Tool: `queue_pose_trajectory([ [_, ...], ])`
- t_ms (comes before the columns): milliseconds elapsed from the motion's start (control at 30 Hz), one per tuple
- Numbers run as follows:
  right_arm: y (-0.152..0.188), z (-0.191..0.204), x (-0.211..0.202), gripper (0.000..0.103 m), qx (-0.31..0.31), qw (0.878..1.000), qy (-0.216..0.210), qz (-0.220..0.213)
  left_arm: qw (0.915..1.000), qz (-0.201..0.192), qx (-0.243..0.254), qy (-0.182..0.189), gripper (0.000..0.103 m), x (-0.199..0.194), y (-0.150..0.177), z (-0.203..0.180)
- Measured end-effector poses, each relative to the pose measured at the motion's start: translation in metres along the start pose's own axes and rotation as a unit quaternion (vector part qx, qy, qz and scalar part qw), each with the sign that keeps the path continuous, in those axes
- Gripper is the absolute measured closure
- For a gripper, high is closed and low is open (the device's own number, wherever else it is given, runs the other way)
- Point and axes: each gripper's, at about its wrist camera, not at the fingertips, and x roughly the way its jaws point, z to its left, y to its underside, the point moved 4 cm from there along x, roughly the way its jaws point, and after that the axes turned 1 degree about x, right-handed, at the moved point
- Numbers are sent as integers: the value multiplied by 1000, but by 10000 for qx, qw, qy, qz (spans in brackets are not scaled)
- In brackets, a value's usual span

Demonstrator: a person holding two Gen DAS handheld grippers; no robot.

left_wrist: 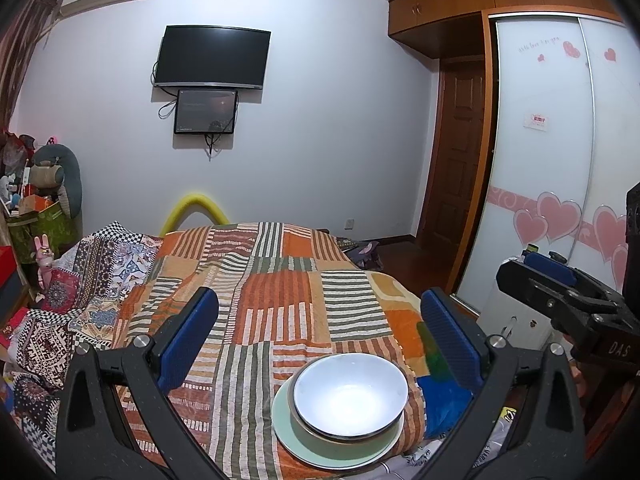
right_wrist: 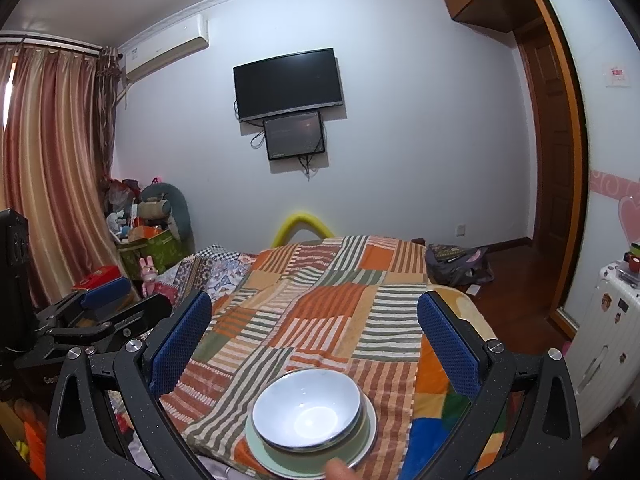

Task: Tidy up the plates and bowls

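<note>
A bed point(left_wrist: 256, 280) fills most of the room in front of me, covered by a patchwork blanket point(right_wrist: 344, 312) of orange, cream and grey-green striped squares, with a darker patterned quilt point(left_wrist: 80, 280) bunched along its left side. On the pale wall beyond hangs a black television point(left_wrist: 212, 56), and a smaller dark screen point(left_wrist: 206, 111) sits just beneath it with cables dangling. A tall wardrobe point(left_wrist: 560, 160) with frosted sliding doors and pink heart stickers stands to the right, beside a brown wooden door point(left_wrist: 460, 152). Striped curtains point(right_wrist: 48, 160) hang at the far left, under an air conditioner point(right_wrist: 168, 48) mounted high on the wall.

At the near edge of the bed, on the blanket, rests a pale green plate point(left_wrist: 340, 440). A white bowl point(left_wrist: 350, 394) sits upright in a second, darker-rimmed bowl point(right_wrist: 356, 430), and the pair stands on the plate. A fingertip point(right_wrist: 340, 470) shows at the plate's near rim in the right wrist view.

The left claw point(left_wrist: 320, 344) hangs above the blanket, its blue-padded fingers spread wide and holding nothing, with the stack below and between them. The right claw point(right_wrist: 314, 344) hovers likewise, spread wide and empty, over the same stack. Each claw is visible at the edge of the other's view.
</note>
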Motion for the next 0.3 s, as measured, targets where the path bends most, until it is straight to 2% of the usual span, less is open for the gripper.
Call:
queue_pose_trajectory([
  [300, -1, -2, 3, 1, 43, 10000, 21, 32, 9998, 105, -39, 133, 0, 5, 3, -1],
])
